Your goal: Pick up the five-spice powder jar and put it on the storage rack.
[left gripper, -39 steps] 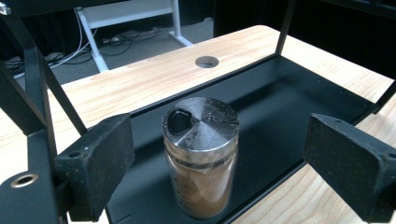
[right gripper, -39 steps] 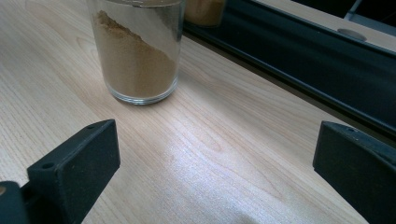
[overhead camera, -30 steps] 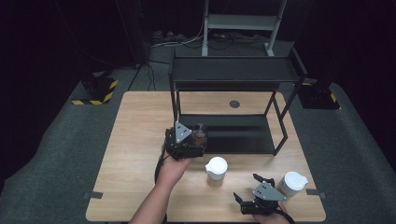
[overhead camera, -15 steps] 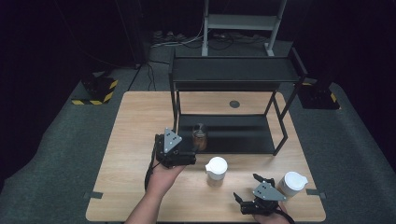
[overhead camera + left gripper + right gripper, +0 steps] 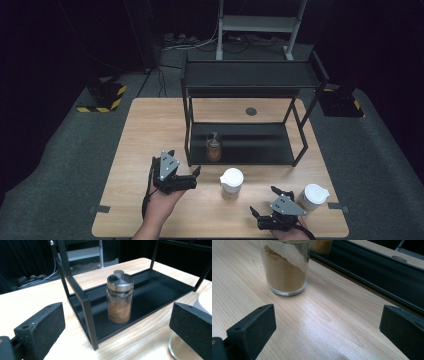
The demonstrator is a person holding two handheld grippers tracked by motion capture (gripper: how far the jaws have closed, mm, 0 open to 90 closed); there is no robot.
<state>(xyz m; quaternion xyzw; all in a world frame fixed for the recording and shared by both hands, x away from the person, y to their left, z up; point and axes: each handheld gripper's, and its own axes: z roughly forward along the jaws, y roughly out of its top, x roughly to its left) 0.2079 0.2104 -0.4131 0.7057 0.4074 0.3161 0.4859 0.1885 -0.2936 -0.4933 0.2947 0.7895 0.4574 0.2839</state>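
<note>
While the black rack (image 5: 250,120) stands on the table (image 5: 145,130), the metal-lidded jar (image 5: 120,300) sits upright on its bottom shelf, just ahead of the left gripper (image 5: 192,174), fingers spread and empty. The right gripper (image 5: 272,204) gapes too, a white-lidded jar (image 5: 231,183) beyond its fingers.

Left hand-held gripper (image 5: 196,171) and right hand-held gripper (image 5: 271,201) both gape wide, holding nothing.
</note>
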